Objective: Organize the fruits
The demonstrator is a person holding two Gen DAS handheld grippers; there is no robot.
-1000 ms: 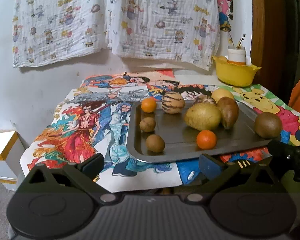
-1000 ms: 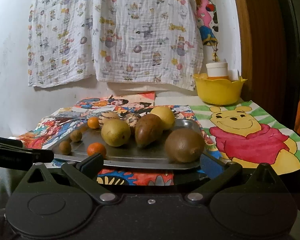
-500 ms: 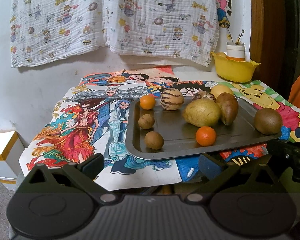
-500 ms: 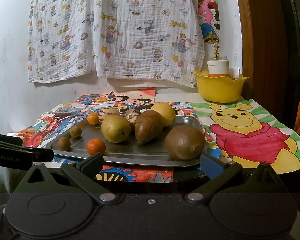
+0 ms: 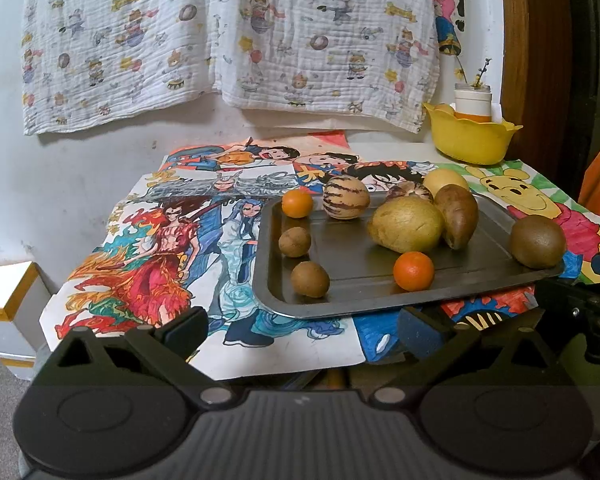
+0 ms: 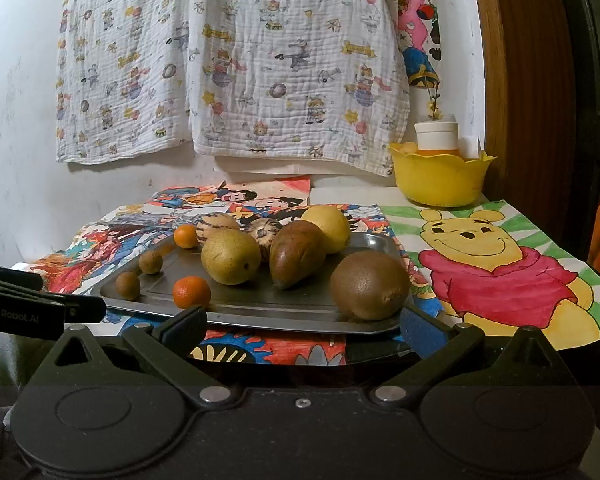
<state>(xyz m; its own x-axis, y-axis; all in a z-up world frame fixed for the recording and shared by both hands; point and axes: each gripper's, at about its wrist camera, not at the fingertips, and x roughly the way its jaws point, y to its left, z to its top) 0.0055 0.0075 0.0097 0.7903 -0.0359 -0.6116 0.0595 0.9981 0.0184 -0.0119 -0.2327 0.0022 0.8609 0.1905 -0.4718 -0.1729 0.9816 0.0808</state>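
Left view alone shows the white box point(image 5: 4, 312) beside the surface. Fruits sit on the metal tray point(image 5: 496, 276). My left tool point(image 5: 302, 326) and right tool point(image 6: 302, 324) both gape wide, empty, short of the tray.

printed cloth point(image 5: 228, 40) hangs above cartoon drawings point(image 5: 172, 256).
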